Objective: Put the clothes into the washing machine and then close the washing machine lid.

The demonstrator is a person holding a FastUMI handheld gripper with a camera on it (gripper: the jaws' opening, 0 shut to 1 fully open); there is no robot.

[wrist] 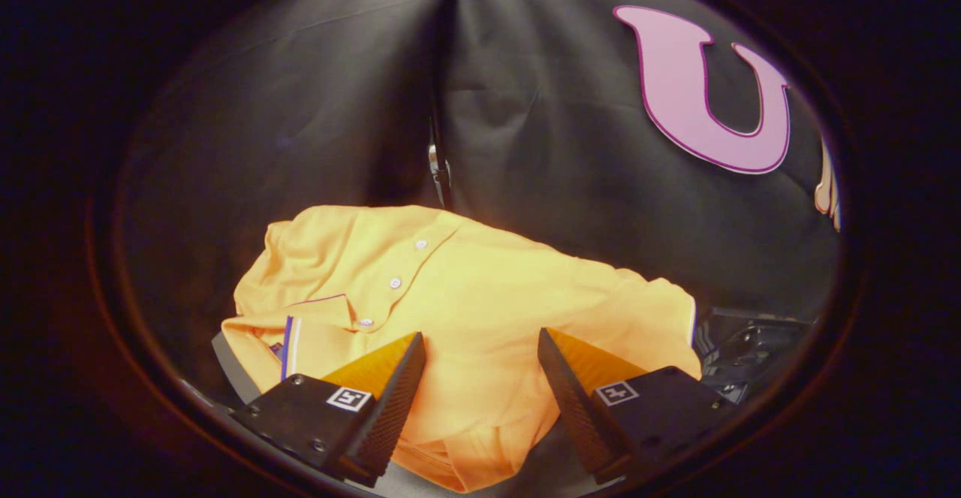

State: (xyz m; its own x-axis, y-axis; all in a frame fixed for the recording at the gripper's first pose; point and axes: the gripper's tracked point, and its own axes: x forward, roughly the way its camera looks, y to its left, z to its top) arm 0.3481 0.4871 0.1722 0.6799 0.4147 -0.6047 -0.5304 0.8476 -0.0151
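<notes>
An orange polo shirt [450,288] with white buttons and a purple-trimmed collar lies crumpled on a grey surface [225,366], right under and ahead of my fingers. My gripper [480,348] is open, its two black fingers spread wide over the near part of the shirt. Cloth lies in the gap between the fingers, but neither finger presses on it. The left finger [390,400] sits near the collar, the right finger [570,400] over the shirt's body.
A dark machine part [751,355] with ribbed black moulding shows just right of the shirt's sleeve. The black booth cloth hangs close behind the shirt, with a zip seam [439,160] running down its middle.
</notes>
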